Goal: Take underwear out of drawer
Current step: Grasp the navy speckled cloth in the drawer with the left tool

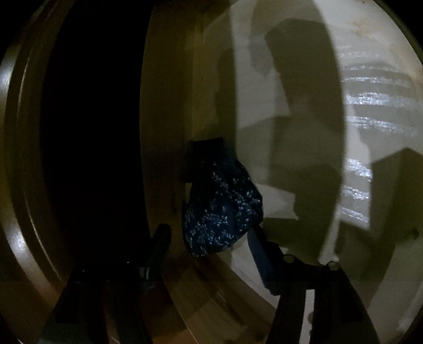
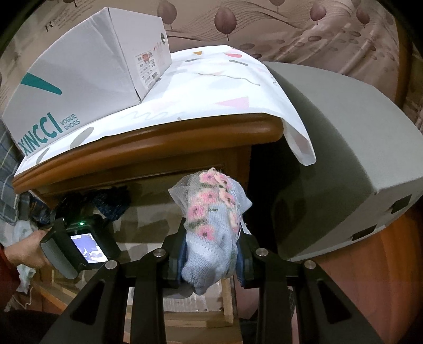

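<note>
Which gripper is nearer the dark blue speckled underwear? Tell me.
Left. The left gripper brackets the underwear inside the drawer; the right gripper is outside, clamping a floral knit garment.

wall: leaf-patterned wallpaper [image 2: 290,23] | furniture: wooden cabinet [image 2: 164,148] | cover: white cloth [image 2: 211,87]

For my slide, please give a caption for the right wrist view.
Right hand-held gripper clamps a pale-blue knitted garment with pink flowers before a wooden cabinet.

Black right claw [image 2: 211,254] with silver bolts; left claw [image 2: 79,238] carries a lit screen and a green light.
</note>
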A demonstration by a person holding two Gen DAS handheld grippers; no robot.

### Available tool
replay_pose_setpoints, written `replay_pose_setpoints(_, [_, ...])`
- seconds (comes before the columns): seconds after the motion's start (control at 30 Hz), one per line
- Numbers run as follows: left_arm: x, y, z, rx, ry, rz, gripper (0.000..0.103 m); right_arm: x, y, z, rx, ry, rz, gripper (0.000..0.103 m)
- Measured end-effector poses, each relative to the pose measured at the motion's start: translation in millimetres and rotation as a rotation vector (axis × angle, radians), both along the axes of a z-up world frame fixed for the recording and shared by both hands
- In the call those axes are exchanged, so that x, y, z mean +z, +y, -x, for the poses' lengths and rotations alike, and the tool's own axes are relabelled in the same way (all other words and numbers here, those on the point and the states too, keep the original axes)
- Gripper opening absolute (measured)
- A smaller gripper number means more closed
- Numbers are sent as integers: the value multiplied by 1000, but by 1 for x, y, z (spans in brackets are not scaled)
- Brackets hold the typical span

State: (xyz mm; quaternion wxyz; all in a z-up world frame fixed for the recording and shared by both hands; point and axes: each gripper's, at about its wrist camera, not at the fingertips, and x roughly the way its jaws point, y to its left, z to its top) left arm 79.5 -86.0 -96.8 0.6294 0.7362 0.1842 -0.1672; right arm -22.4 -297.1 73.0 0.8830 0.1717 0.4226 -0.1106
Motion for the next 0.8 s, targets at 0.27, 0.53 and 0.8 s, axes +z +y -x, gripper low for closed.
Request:
replay_pose_setpoints(0.27, [-9,8,-7,35,49,-33,19,-1,2,-1,13,8,-7,27])
replay_pose_setpoints(0.53, [13,1,2,81,165,-5,9,0,3,-1,16,2,-9,27])
replay_pose_setpoints(0.8, [52,15,4,140,267,46,9,1,3,0,13,3,3,27])
